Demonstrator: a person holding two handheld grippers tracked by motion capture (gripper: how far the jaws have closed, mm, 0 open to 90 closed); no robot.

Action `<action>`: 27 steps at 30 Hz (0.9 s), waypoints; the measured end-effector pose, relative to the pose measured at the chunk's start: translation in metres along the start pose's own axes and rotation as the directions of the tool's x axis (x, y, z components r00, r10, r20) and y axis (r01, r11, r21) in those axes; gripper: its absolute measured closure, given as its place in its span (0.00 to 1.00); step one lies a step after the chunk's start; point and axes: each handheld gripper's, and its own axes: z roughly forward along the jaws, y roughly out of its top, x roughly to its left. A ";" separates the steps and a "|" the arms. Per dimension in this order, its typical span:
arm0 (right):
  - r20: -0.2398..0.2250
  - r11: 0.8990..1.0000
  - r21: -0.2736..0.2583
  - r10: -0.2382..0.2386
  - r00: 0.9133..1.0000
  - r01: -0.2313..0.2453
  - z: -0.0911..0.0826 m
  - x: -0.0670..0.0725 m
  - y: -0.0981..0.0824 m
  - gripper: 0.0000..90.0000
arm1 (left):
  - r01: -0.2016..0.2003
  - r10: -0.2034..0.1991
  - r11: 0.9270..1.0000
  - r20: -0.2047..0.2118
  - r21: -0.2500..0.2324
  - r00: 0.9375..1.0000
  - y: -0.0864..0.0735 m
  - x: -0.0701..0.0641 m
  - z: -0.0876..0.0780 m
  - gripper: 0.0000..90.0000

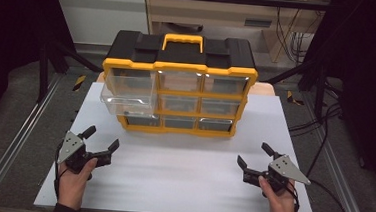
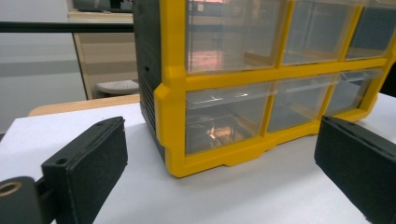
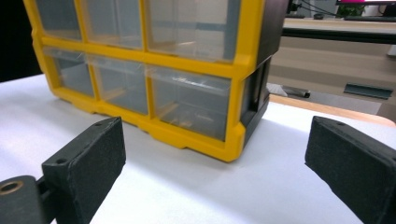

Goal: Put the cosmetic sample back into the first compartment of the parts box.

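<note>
Fingers (image 2: 88, 163) of the left gripper (image 1: 100, 142) stand wide apart and hold nothing; those of the right gripper (image 1: 255, 158) are spread just as wide, also empty. Both tools rest low over the white board (image 1: 181, 180) at the near corners, each held in one hand, well apart from each other and from the cabinet. Judged from this symmetrical stance, the grippers are parked at a ready position, with room left between them to approach the work from either side.

Item under inspection: one yellow-and-black drawer organiser (image 1: 177, 87), standing upright at the far middle of the board, front face toward the person. One yellow carry handle (image 1: 183, 39) lies on its black top.

Drawer count, from the high view: the front holds a large clear drawer (image 1: 129, 93) at upper left, spanning two rows, plus seven small clear drawers (two at top, two in the middle row, three along the bottom). Eight in all.

The large drawer is pulled partly out and overhangs the board; the rest sit flush. It is probably the drawer being worked on, and the left gripper is the nearer to it. Contents cannot be made out through the plastic.

The left gripper view faces the organiser's lower left corner; the right gripper view faces its lower right corner.
</note>
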 end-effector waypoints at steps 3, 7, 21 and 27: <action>-0.017 1.000 0.012 -0.003 1.000 0.003 0.003 0.004 -0.003 0.06 | 0.004 -0.004 1.000 -0.006 0.002 1.000 0.002 0.001 -0.001 0.04; -0.030 1.000 0.017 -0.014 0.999 0.015 0.006 0.007 -0.005 0.06 | 0.022 -0.022 1.000 -0.013 -0.010 1.000 0.006 0.001 -0.002 0.05; -0.042 0.999 0.022 -0.025 0.999 0.026 0.006 0.012 -0.009 0.06 | 0.045 -0.044 0.999 0.005 -0.022 0.999 0.048 -0.024 -0.009 0.17; -0.041 1.000 0.016 -0.025 0.999 0.026 0.004 0.013 -0.009 0.06 | 0.047 -0.047 0.998 0.005 -0.042 0.999 0.064 -0.037 -0.017 0.29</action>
